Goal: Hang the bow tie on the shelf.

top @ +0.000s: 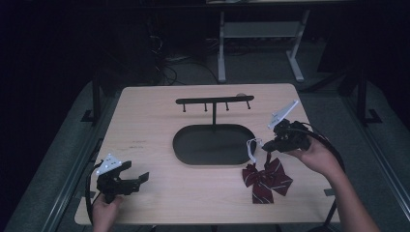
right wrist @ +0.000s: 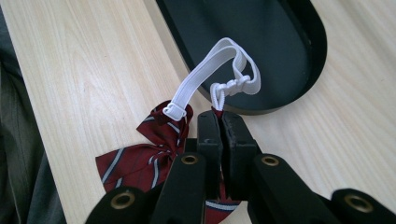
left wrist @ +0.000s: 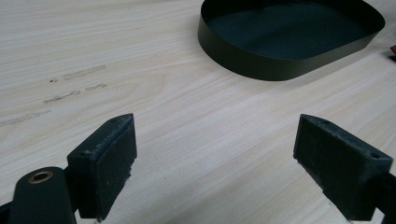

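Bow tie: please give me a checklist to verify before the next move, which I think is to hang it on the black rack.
1. Right claw shut on the bow tie: ok.
2. White elastic strap free and not snagged: ok; it loops over the black tray rim.
3. Rack hooks free: ok.
4. Bow tie fully off the table: cannot tell.
5. Left claw open, out of the way: ok.

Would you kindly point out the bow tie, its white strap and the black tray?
bow tie (top: pixel 266 180): high view, striped red cloth.
white strap (right wrist: pixel 201 77): right gripper view, flat band.
black tray (left wrist: pixel 261 63): left gripper view, near wall.
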The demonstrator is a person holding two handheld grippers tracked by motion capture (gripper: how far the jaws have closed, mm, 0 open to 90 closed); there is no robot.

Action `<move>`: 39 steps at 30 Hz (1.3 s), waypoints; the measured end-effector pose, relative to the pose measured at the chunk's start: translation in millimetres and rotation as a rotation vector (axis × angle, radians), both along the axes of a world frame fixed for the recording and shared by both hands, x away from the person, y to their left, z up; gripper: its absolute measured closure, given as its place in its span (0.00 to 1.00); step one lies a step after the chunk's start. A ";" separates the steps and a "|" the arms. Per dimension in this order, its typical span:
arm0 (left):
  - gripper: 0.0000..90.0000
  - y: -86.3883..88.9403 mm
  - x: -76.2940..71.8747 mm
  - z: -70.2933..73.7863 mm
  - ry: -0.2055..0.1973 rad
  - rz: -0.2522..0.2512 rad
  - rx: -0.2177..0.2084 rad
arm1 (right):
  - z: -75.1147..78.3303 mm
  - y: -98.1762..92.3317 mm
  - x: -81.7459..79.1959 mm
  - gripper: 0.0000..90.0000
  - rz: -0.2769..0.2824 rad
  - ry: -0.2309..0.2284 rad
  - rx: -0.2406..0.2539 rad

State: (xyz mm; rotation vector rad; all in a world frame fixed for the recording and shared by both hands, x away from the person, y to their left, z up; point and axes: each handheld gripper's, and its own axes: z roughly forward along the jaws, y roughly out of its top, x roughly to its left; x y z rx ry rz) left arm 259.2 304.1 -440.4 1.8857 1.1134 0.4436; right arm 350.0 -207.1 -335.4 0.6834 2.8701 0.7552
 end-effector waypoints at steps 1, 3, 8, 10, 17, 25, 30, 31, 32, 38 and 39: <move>0.14 0.0 0.0 0.1 0.000 0.000 0.000 | 1.4 0.6 0.1 0.96 0.003 -0.003 0.001; 0.15 -0.1 -0.1 0.0 0.000 0.000 0.000 | 4.4 1.8 -0.1 0.96 0.004 -0.007 0.002; 0.15 0.3 0.1 0.3 -0.002 -0.002 0.002 | 12.0 4.6 0.5 0.96 0.016 -0.019 0.010; 0.14 0.1 -0.1 0.4 -0.001 0.000 -0.001 | 15.1 5.8 0.8 0.96 0.018 -0.024 0.011; 0.15 -0.1 -0.3 0.4 -0.003 0.003 -0.005 | 25.2 8.0 4.2 0.96 0.021 -0.028 0.023; 0.15 0.3 0.0 0.3 -0.006 0.002 -0.004 | 37.6 11.7 9.2 0.96 0.023 -0.047 0.025; 0.15 0.1 -0.2 0.5 -0.006 0.001 -0.004 | 45.1 15.1 13.0 0.96 0.022 -0.049 0.025; 0.14 0.2 -0.2 0.5 -0.008 0.001 -0.004 | 46.6 15.6 13.9 0.96 0.021 -0.048 0.024; 0.14 0.3 -0.1 0.5 -0.007 0.001 -0.003 | 48.1 16.1 14.7 0.96 0.017 -0.050 0.023; 0.15 0.4 -0.2 0.6 -0.008 0.000 -0.004 | 57.6 18.7 19.4 0.96 0.017 -0.062 0.028; 0.15 0.4 -0.2 0.7 -0.008 0.000 -0.003 | 59.0 19.4 20.2 0.96 0.018 -0.063 0.026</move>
